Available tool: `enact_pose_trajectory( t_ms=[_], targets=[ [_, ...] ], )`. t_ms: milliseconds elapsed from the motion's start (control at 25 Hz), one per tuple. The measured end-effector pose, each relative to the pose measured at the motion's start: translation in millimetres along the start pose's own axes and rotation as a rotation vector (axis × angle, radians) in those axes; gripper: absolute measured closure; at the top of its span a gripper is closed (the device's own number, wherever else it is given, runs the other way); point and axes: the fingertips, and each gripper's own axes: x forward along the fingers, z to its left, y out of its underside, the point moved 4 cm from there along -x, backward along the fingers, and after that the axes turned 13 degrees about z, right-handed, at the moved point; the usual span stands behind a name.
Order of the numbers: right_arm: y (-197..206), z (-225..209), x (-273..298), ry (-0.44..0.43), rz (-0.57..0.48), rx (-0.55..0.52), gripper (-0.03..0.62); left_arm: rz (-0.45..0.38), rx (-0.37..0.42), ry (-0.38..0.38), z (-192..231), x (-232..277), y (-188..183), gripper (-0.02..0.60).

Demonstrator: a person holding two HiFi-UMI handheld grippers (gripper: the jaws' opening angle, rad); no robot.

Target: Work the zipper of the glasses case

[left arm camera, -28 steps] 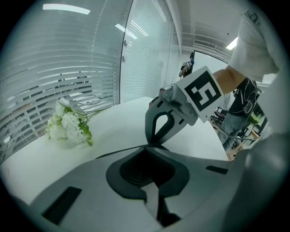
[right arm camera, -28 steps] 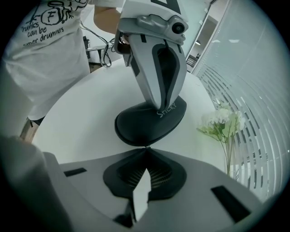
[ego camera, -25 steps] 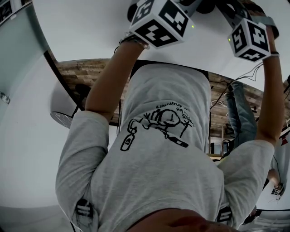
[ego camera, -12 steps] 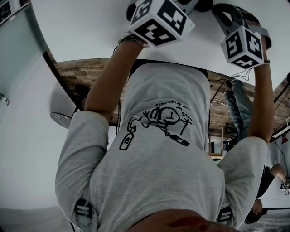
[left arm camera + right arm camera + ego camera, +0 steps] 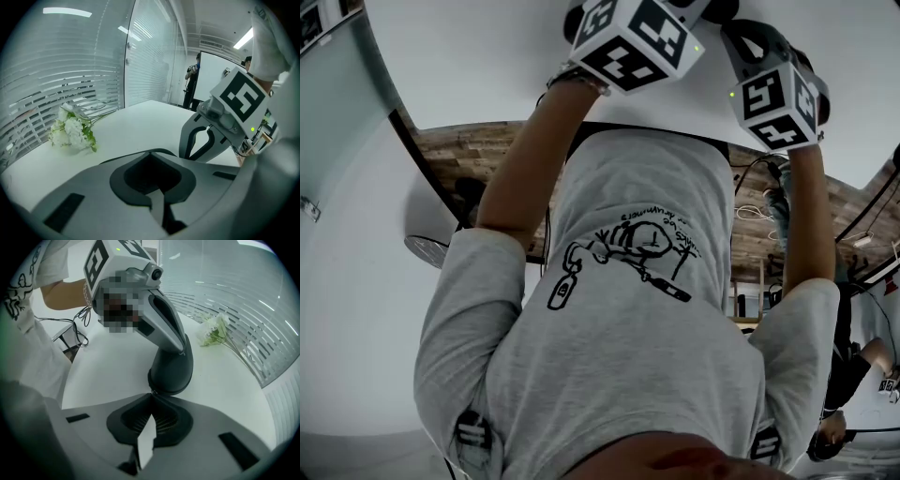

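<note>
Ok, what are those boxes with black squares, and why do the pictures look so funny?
The boxes are markers on two hand-held grabbers: the left gripper and the right gripper. One picture comes from a camera on the person's head, looking down over the shirt; the other two come from cameras on the grabbers. Flowers lie on the white table. The left gripper clamps a dark glasses case. The right gripper's jaws are shut at its edge; the zipper pull is too small to see.
</note>
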Motion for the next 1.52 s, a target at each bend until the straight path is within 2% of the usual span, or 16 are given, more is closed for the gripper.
enact_pose_trajectory(
  t_ms=[240, 680, 840, 1080, 1360, 1520],
  targets=[
    [-4.6, 1.0, 4.9, -0.01, -0.006, 0.164, 0.586, 0.002, 0.001, -0.014, 4.0, 5.6, -3.9, 0.561],
    [-8.3, 0.2, 19.6, -0.03, -0.039, 0.318, 0.56, 0.005, -0.015, -0.018, 11.4, 17.4, -3.6, 0.561],
    [-7.6, -0.5, 16.9, 0.015, -0.06, 0.348, 0.539, -0.075, -0.133, 0.031, 17.7, 12.1, 1.8, 0.56],
    [-2.8, -3.2, -25.4, 0.089, -0.148, 0.409, 0.531, -0.183, -0.219, -0.032, 18.6, -42.8, -0.2, 0.56],
    [1.2, -5.6, -94.9, 0.114, -0.333, 0.491, 0.569, -0.345, -0.318, -0.041, 7.0, -110.0, -5.0, 0.56],
    [-4.7, -12.0, -138.3, 0.156, -0.459, 0.506, 0.577, -0.435, -0.313, -0.08, -7.1, -152.6, -19.1, 0.56]
  ],
)
